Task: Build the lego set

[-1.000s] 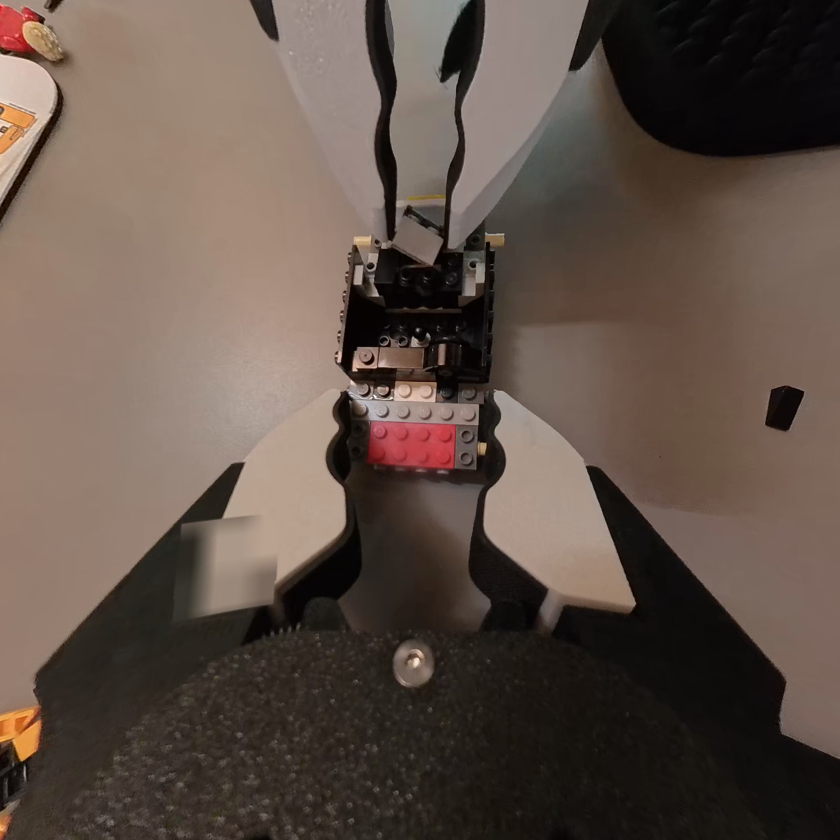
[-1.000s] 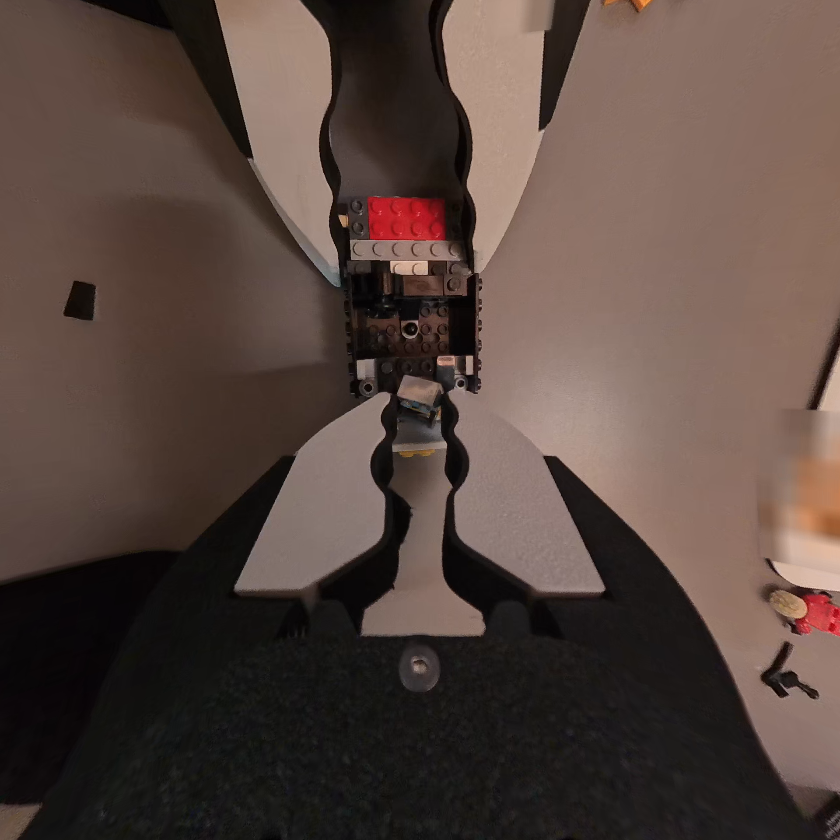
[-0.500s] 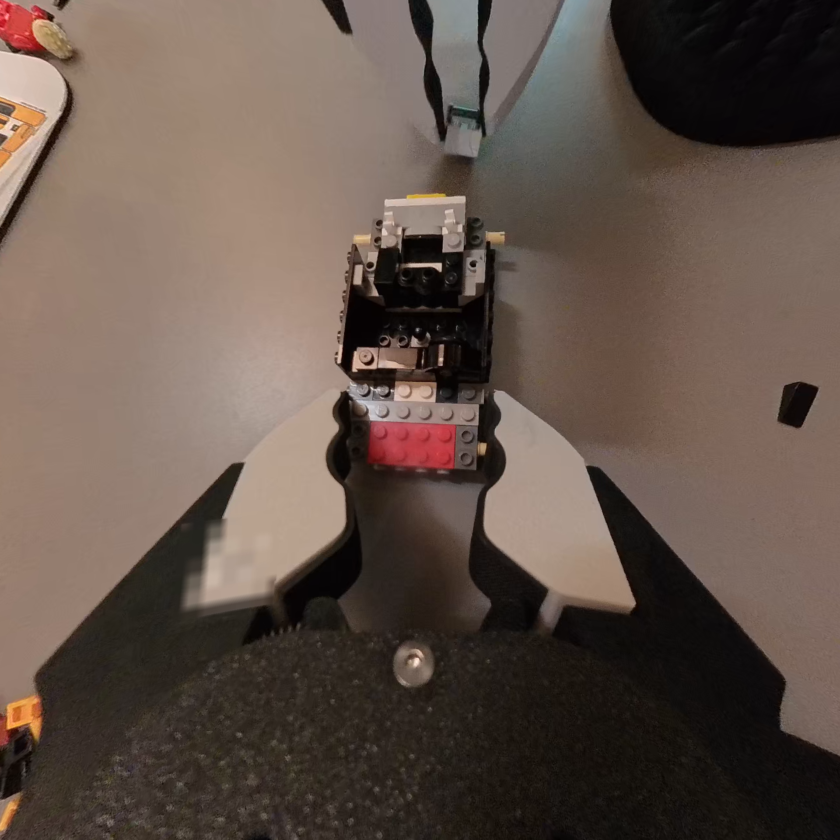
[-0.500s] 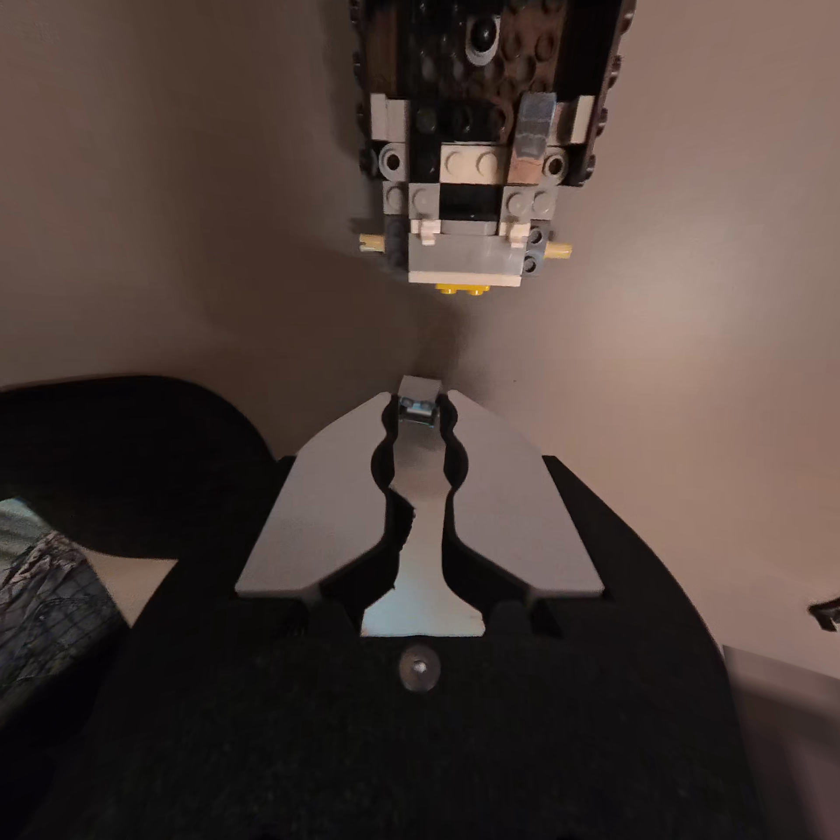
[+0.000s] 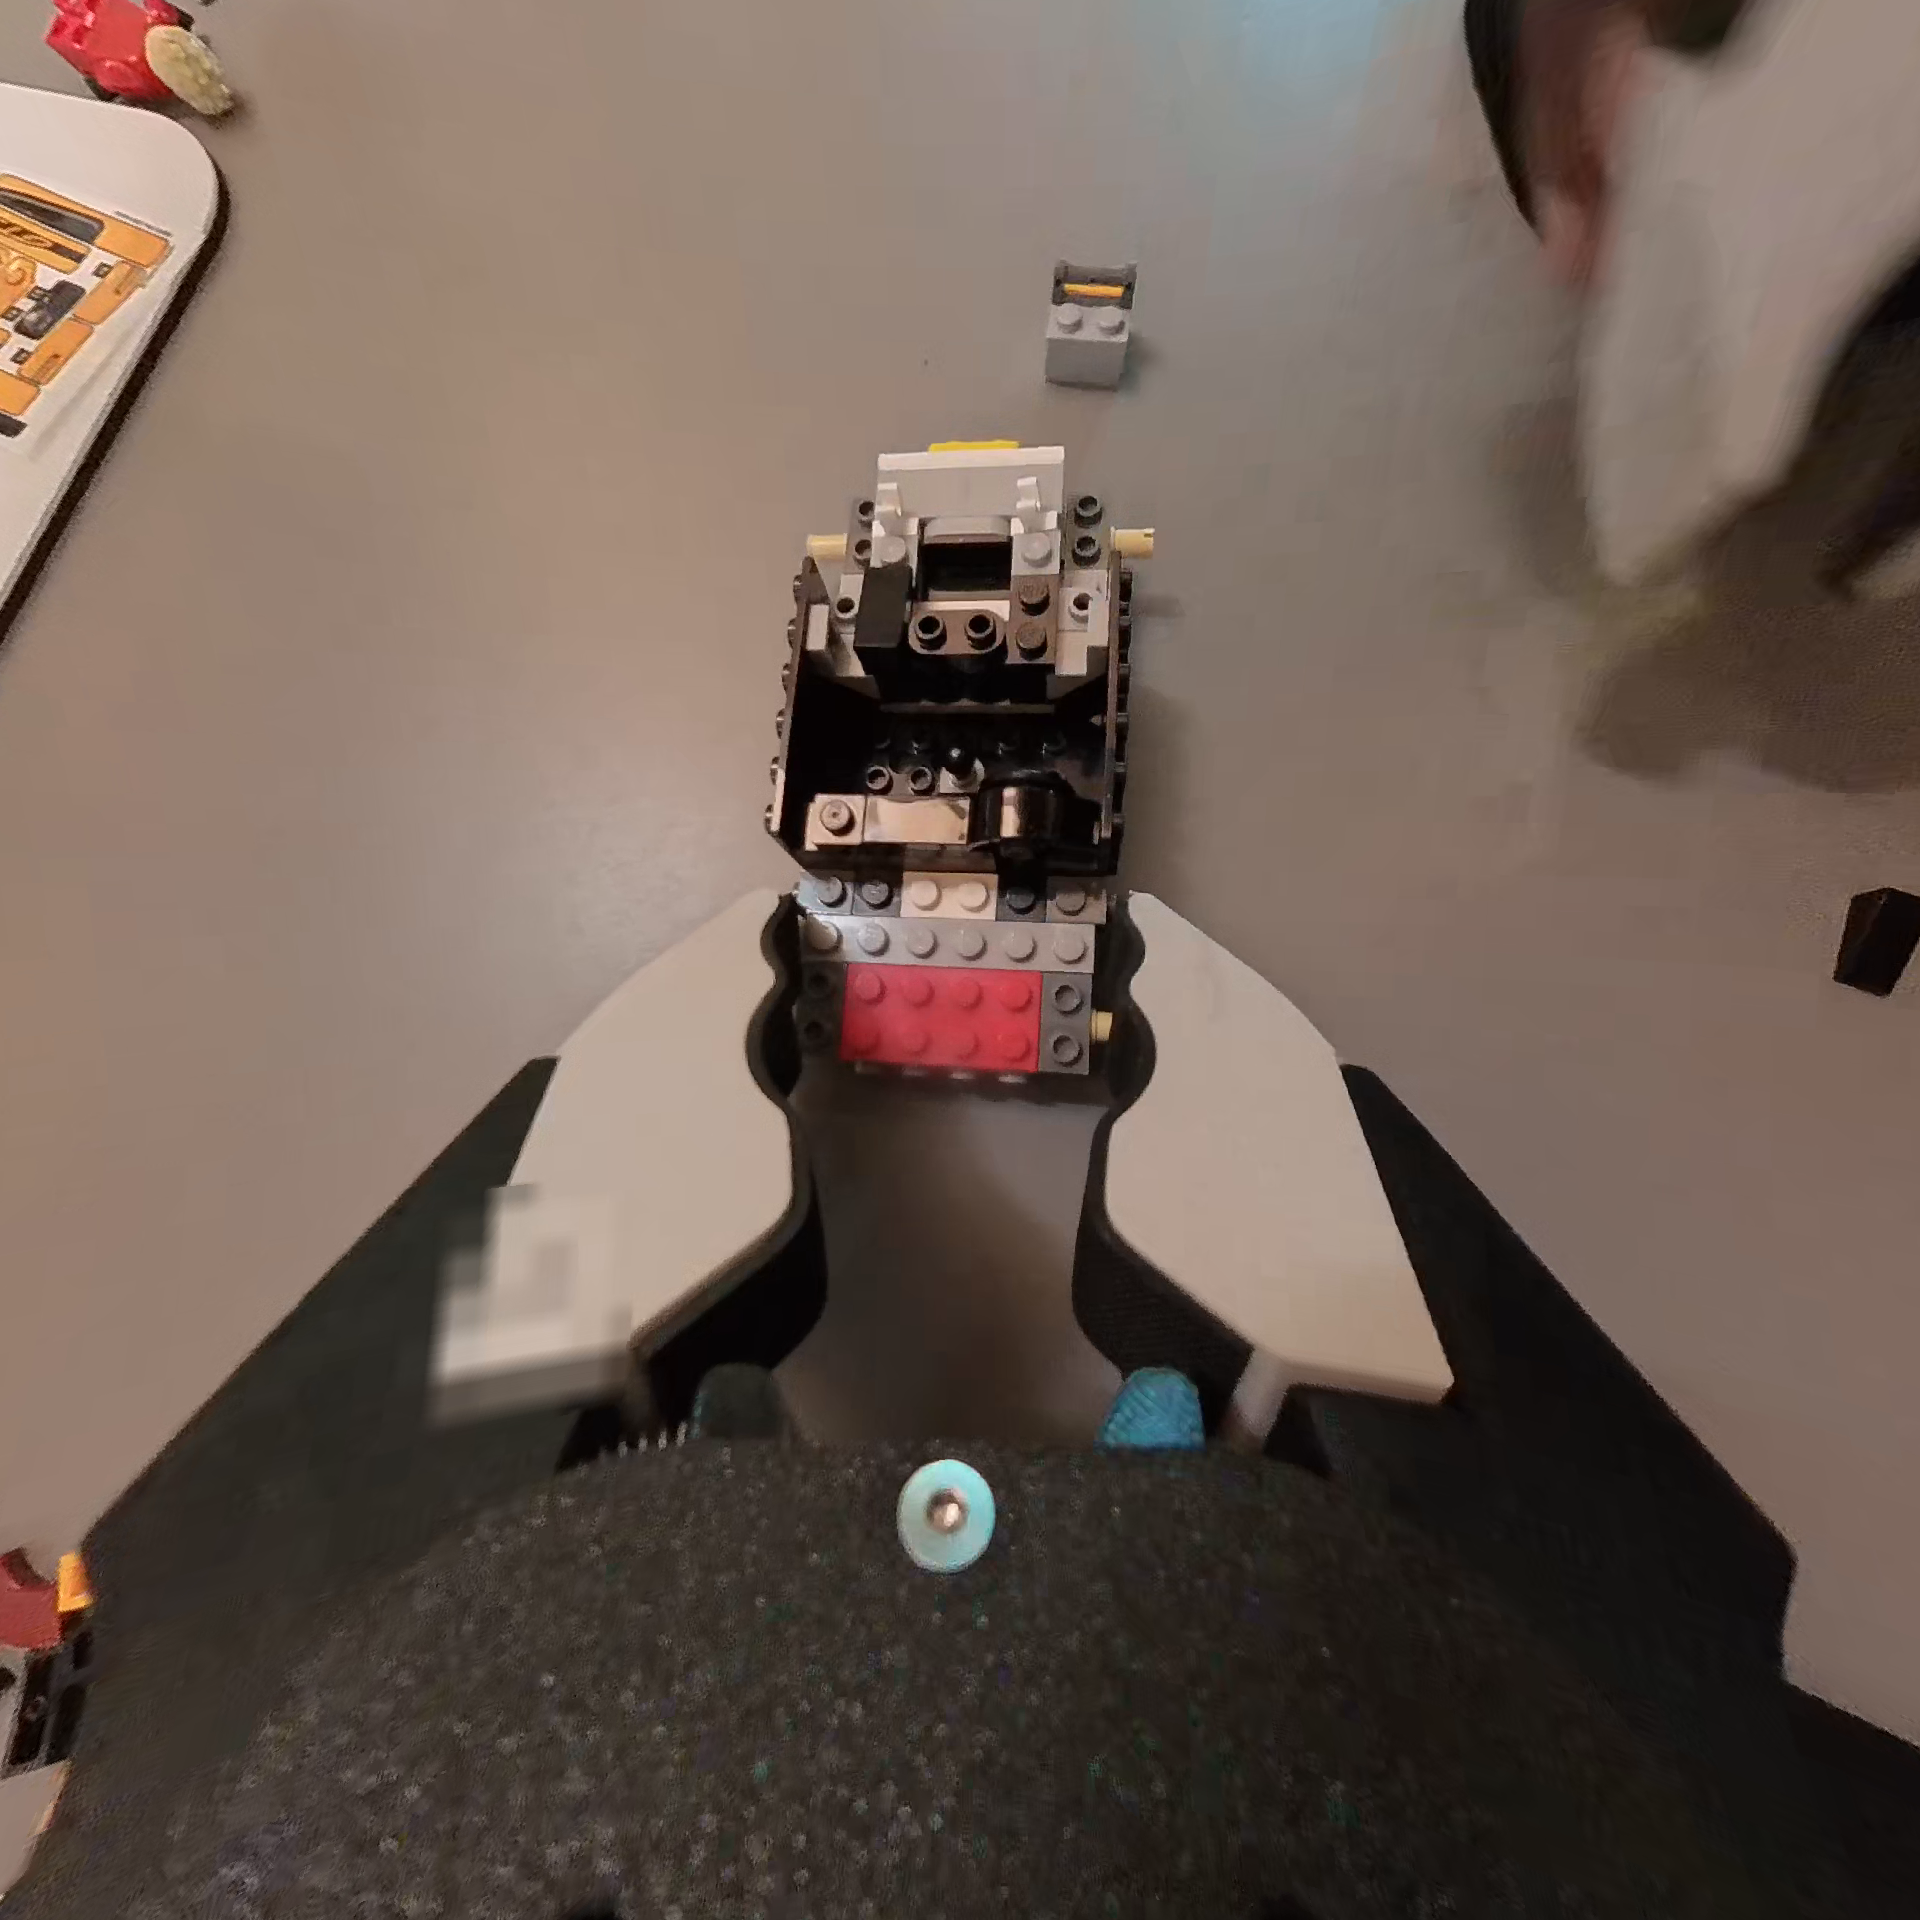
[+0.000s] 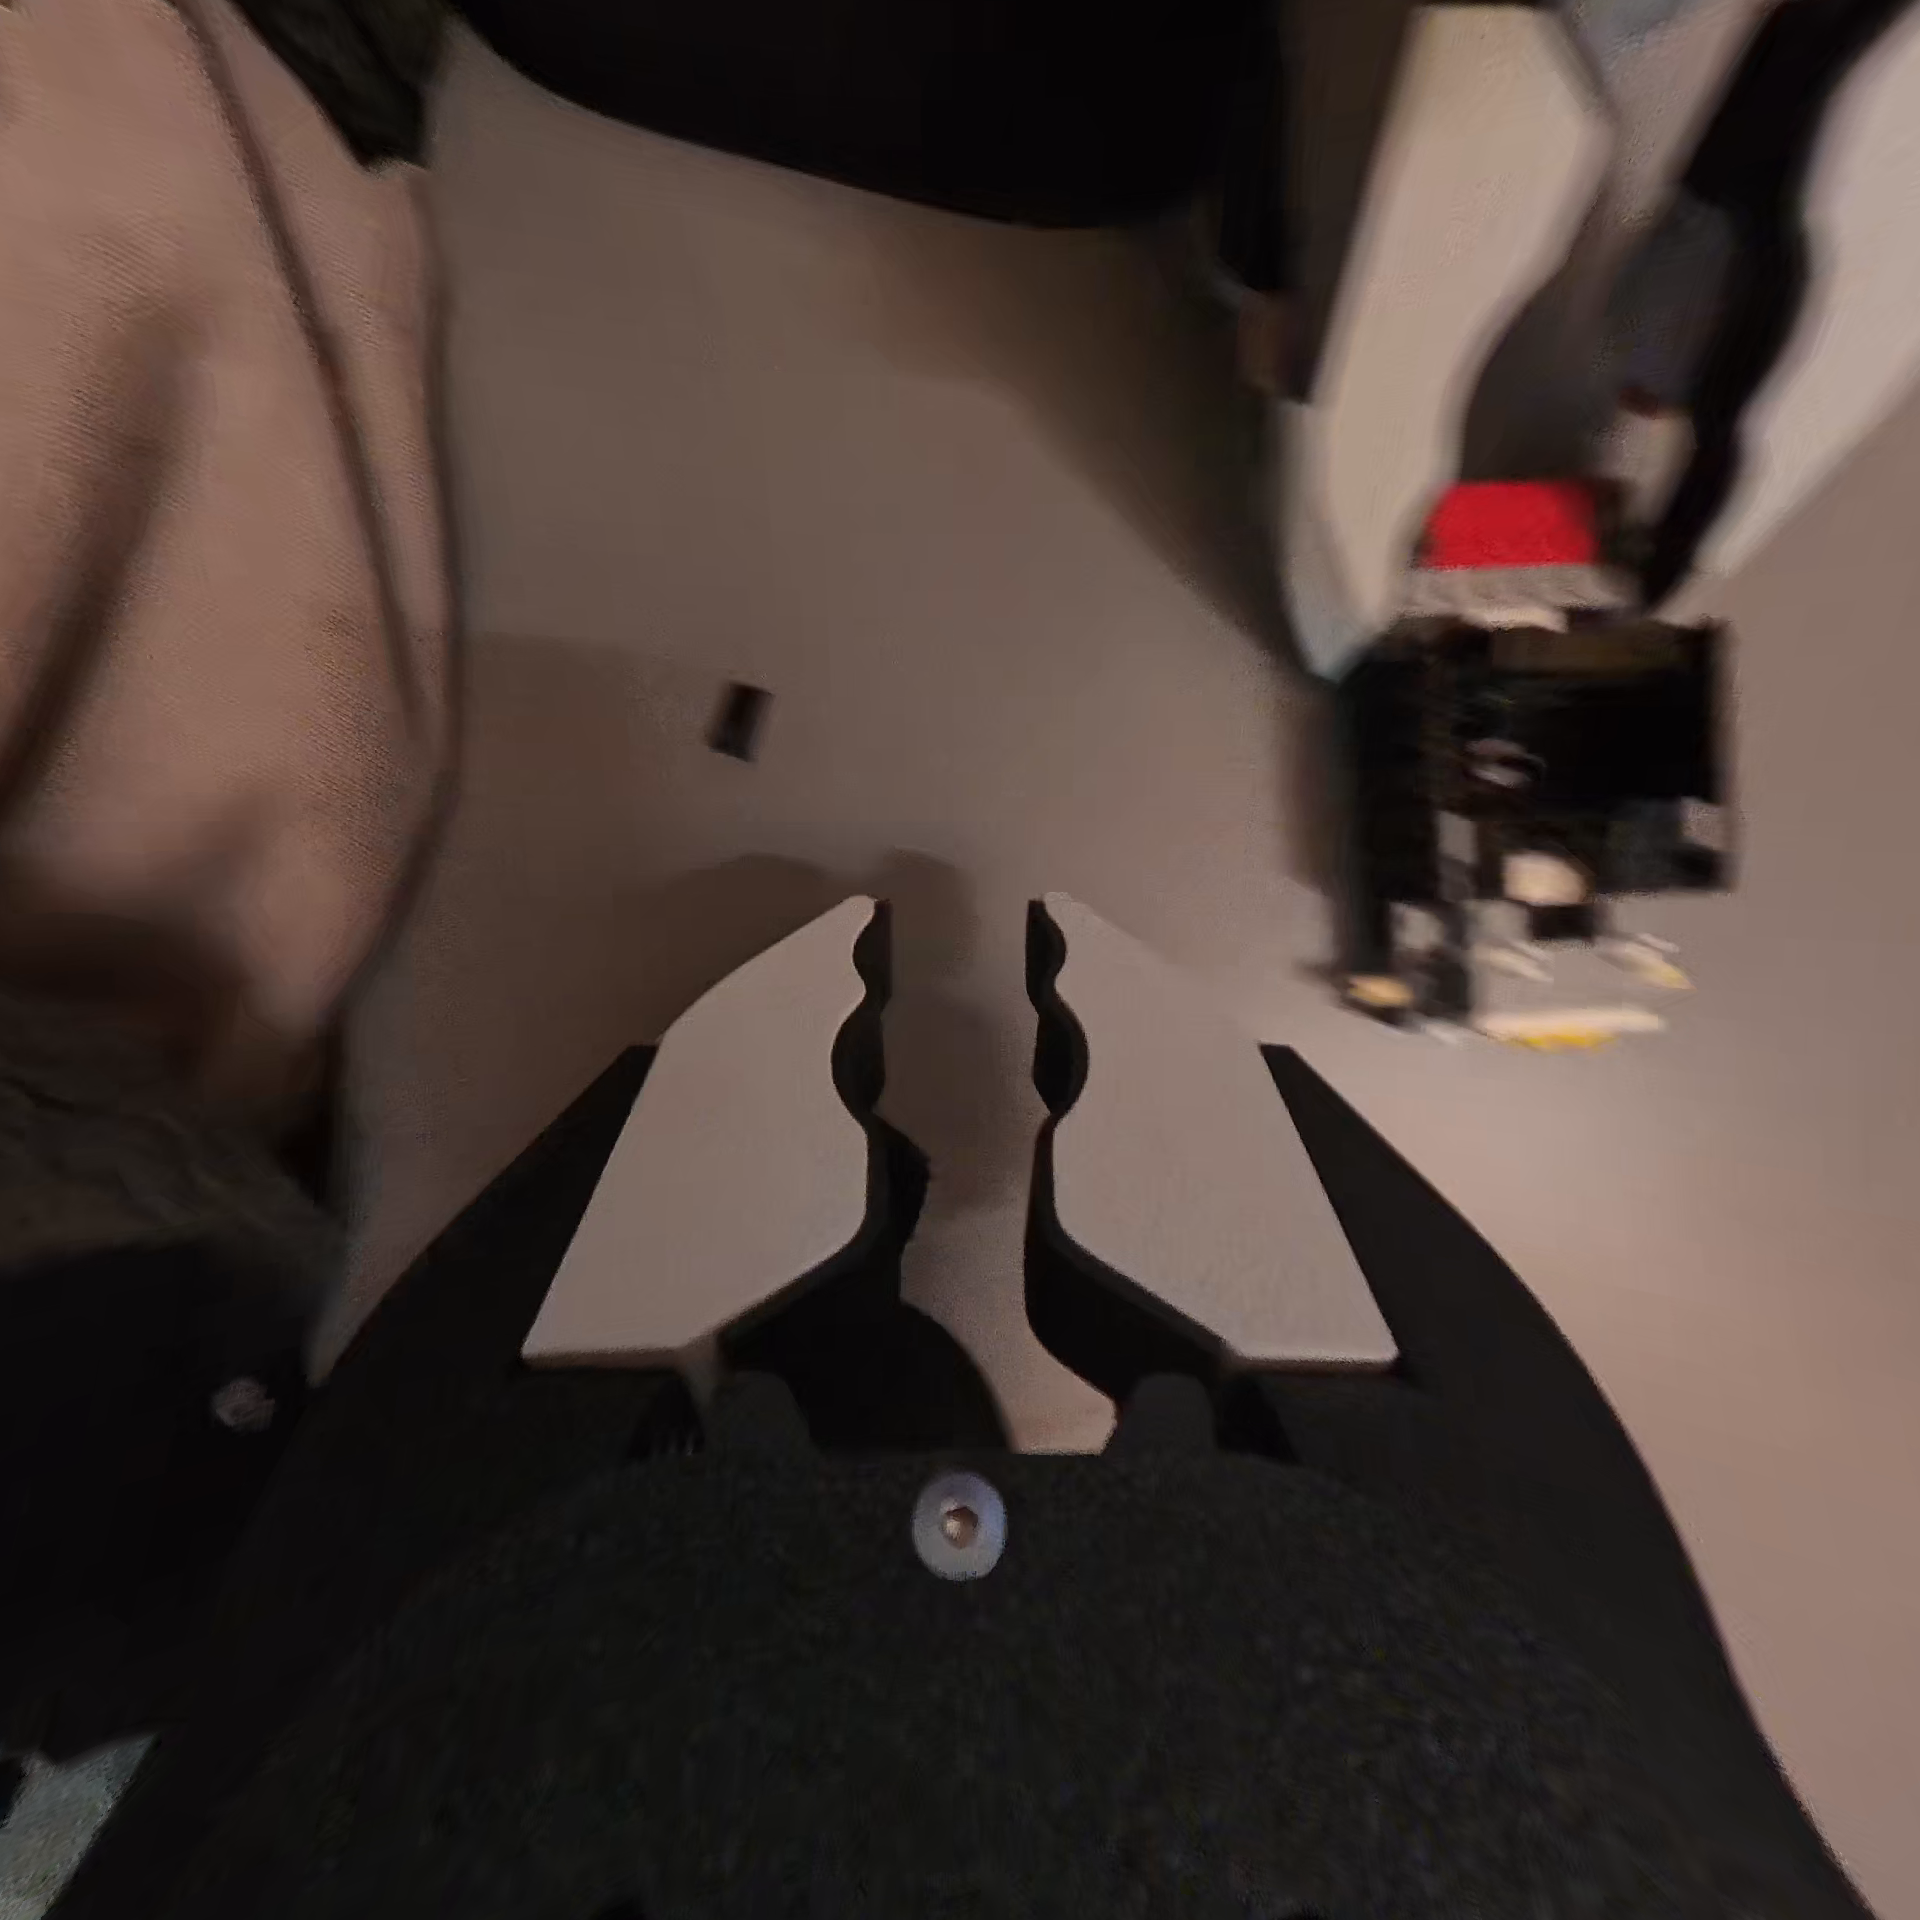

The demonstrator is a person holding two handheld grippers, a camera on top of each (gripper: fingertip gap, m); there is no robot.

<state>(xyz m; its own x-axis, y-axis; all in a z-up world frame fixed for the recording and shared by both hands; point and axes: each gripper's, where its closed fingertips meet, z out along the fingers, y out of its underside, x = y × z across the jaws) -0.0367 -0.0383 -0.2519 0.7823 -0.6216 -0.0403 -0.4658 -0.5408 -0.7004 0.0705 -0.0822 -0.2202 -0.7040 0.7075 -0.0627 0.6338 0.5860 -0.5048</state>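
My left gripper [image 5: 956,920] is shut on the near end of the lego model [image 5: 951,748], a black, grey and red build resting on the grey table [image 5: 416,727]. A small grey brick with an orange stripe [image 5: 1089,327] lies loose on the table beyond the model's far end. My right gripper [image 6: 958,914] is open and empty, well off to the side of the model [image 6: 1538,769]. It shows as a blur at the upper right of the left wrist view [image 5: 1714,312]. The right wrist view is motion-blurred.
A small black piece [image 5: 1875,940] lies right of the model and also shows in the right wrist view [image 6: 740,719]. An instruction sheet [image 5: 73,291] and a red piece [image 5: 114,52] are at far left. A beige sleeve [image 6: 208,520] fills that view's left. My right tips are roughly 6 cm from the small black piece [image 5: 1875,940]. My right wrist view [image 6: 740,722] looks at it from another angle.
My right gripper drew back from the model's far end, let go of the small grey brick onto the table, opened and swung off sideways. My left gripper kept its hold on the model.
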